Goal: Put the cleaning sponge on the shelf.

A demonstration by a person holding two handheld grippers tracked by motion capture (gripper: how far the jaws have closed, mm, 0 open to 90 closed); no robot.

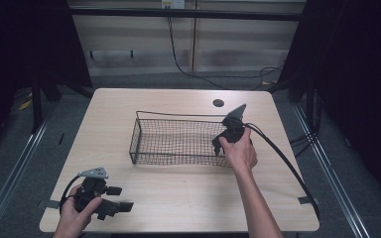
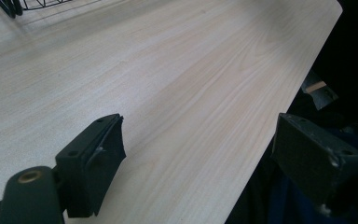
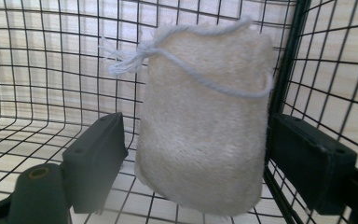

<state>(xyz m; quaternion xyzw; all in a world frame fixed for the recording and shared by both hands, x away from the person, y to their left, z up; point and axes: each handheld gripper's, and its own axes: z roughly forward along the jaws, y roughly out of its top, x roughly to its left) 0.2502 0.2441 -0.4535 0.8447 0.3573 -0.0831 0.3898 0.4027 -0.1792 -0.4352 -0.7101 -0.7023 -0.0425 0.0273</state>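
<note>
Beige sponge (image 3: 204, 126) is standing between the open right gripper (image 3: 193, 163) jaws; closing carelessly risks catching the basket (image 3: 284, 74) wire. Left gripper (image 2: 205, 163) is resting released.

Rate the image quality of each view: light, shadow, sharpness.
High view: table evenly lit, surroundings fall into deep shadow, overall soft. Left gripper view: wood grain fairly sharp, the near fingers dark and slightly blurred, black beyond the table edge. Right gripper view: bright and washed-out, cream pouch soft-focused, basket wires crisper.
</note>
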